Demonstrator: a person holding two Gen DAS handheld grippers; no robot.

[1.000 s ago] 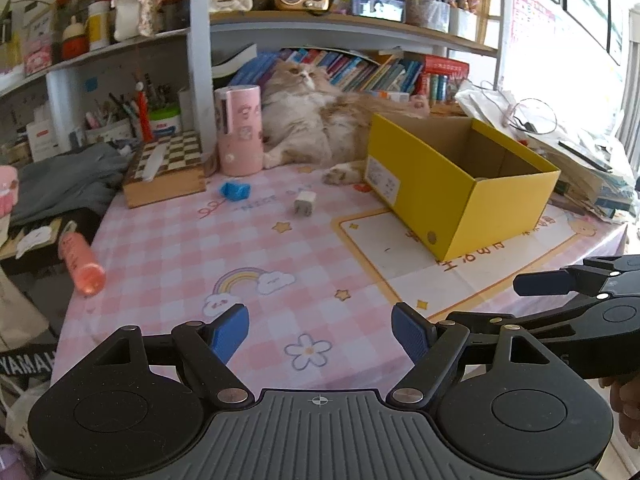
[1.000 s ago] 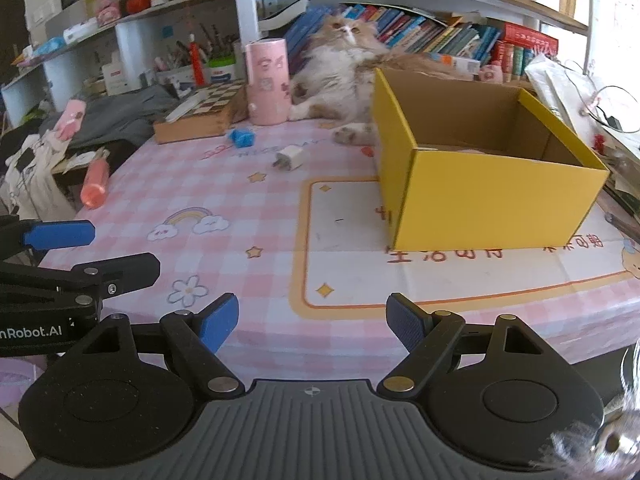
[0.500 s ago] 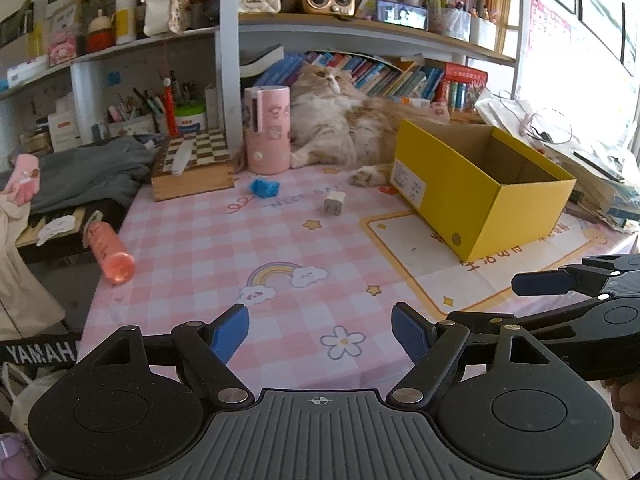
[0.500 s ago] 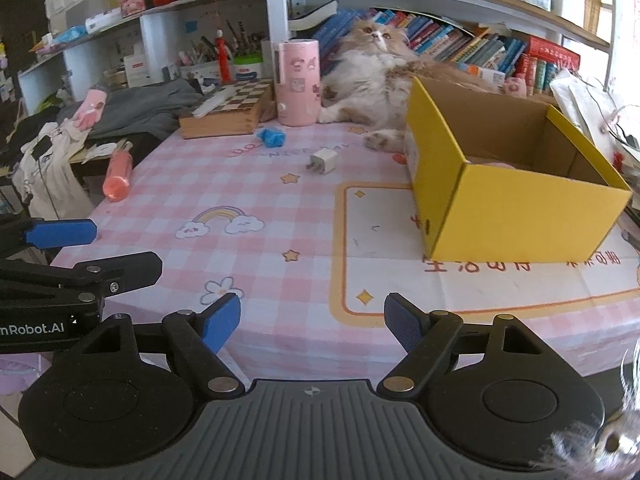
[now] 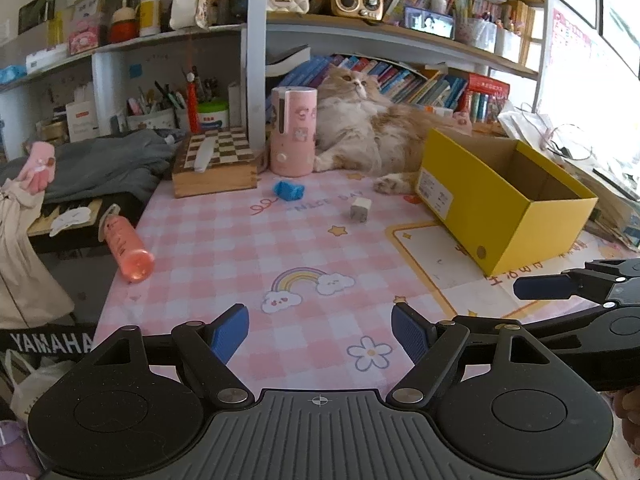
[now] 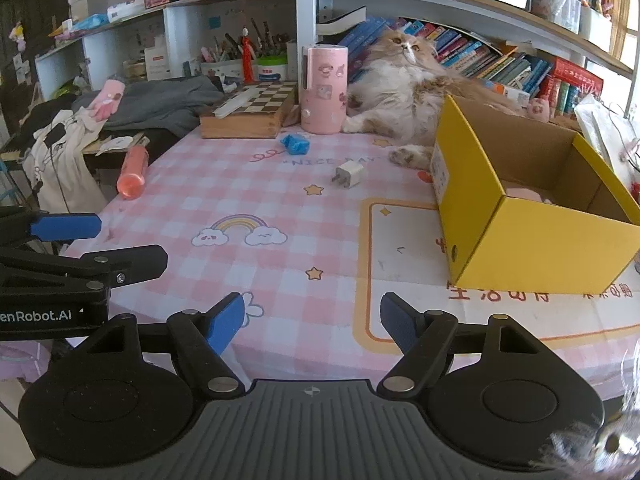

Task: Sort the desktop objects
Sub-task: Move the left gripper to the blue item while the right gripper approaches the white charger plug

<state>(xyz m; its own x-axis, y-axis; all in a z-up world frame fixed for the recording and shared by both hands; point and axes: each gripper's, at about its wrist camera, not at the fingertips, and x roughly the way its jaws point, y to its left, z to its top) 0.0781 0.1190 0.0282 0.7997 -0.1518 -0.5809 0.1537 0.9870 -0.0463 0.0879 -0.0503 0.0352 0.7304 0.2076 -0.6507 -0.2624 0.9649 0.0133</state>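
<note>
Both grippers, left gripper (image 5: pixel 320 330) and right gripper (image 6: pixel 312 320), hover low over the near table edge, jaws apart and empty. Charger (image 5: pixel 359 209), blue object (image 5: pixel 288 191) and pink bottle (image 5: pixel 129 249) lie mid-frame; yellow box (image 5: pixel 504 200) stands right, cat (image 5: pixel 372 132) behind.

We see a fluffy cat (image 5: pixel 360 136) lying at the back of the table (image 5: pixel 224 248), beside a pink canister (image 5: pixel 292 132) and a chessboard box (image 5: pixel 218 160), below crowded bookshelves (image 5: pixel 420 80).

Charger (image 6: pixel 349 174), blue wrapper (image 6: pixel 295 143) — beside open box (image 6: pixel 536 248).
</note>
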